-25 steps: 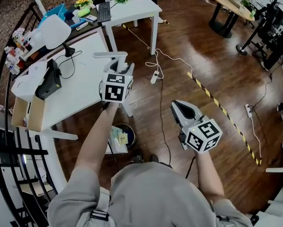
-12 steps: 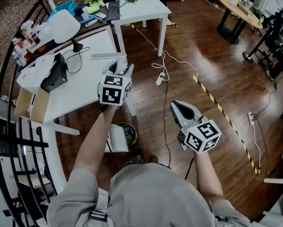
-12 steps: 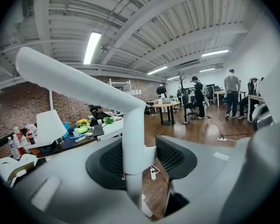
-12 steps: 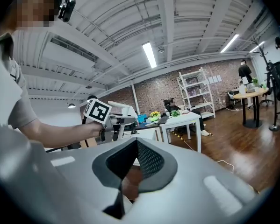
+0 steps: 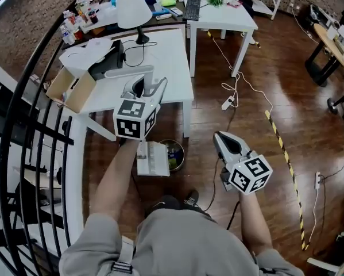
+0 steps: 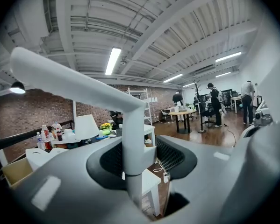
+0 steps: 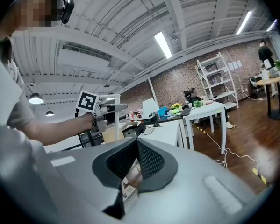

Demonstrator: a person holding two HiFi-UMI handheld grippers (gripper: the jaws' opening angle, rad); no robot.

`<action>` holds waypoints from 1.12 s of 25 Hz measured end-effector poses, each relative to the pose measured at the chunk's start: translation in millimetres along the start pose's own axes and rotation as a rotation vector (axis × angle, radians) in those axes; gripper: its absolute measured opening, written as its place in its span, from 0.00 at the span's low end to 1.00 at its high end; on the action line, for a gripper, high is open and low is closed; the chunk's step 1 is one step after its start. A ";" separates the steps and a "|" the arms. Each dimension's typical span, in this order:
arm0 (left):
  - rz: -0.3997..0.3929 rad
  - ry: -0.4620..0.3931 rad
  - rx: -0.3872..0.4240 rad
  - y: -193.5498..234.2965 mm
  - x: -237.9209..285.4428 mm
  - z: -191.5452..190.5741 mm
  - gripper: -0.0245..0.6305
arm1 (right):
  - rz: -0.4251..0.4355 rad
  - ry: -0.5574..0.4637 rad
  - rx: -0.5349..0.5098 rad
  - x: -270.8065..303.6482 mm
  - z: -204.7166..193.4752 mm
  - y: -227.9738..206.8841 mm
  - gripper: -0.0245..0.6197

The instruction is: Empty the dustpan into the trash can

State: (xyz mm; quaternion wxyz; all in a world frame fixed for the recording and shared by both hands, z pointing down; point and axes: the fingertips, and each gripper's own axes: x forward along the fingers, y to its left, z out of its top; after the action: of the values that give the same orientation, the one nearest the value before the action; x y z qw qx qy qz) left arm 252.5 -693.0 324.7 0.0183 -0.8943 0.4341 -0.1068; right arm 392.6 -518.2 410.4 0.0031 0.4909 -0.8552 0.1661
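Emptying step, pan brought to the bin. My left gripper (image 5: pixel 145 88) has its fingers (image 6: pixel 173 157) clamped on the upright stem of the white, long-handled plastic dustpan (image 5: pixel 153 159). The stem runs up between the pads, and its bent grip passes overhead in the left gripper view. The ribbed pan hangs low beneath my left forearm, touching or overlapping the left rim of the small round dark trash can (image 5: pixel 176 154); I cannot tell which. The can stands on the brown wooden floor (image 5: pixel 246 125), just beside the leg at the near right corner of the white bench (image 5: pixel 166 68), and coloured scraps already lie inside it. My right gripper (image 5: pixel 220 136) hangs apart to the right over bare floor, its fingers (image 7: pixel 151 160) closed together on nothing. By my judgement, the carry is nearly done and the tip-out is not. The next move calls for bringing the pan's open lip squarely above the can's mouth, then rolling the stem so that the contents slide off inside the rim and not onto the floor.
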 end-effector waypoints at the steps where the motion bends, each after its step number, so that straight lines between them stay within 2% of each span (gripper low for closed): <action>1: 0.023 -0.008 -0.011 8.9 -13.0 -0.9 0.33 | 0.016 0.009 -0.003 3.5 -2.2 7.2 0.04; 9: 0.180 -0.067 -0.131 85.5 -135.9 -27.2 0.32 | 0.140 0.063 -0.058 50.3 -14.8 89.2 0.04; 17: 0.245 -0.093 -0.252 143.5 -249.3 -60.5 0.32 | 0.249 0.098 -0.123 84.5 -33.8 210.7 0.04; 21: 0.259 -0.138 -0.268 153.9 -296.3 -58.6 0.32 | 0.259 0.103 -0.134 87.1 -43.3 245.3 0.04; 28: 0.285 -0.210 -0.239 166.9 -369.4 -40.3 0.32 | 0.297 0.112 -0.151 88.2 -59.3 300.4 0.04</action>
State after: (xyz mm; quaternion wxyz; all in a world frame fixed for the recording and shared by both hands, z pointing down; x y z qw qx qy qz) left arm -106.5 -506.1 278.4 -0.0277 -0.8259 0.5615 0.0429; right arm 85.1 -436.1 396.9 0.0632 0.3474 -0.9269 0.1271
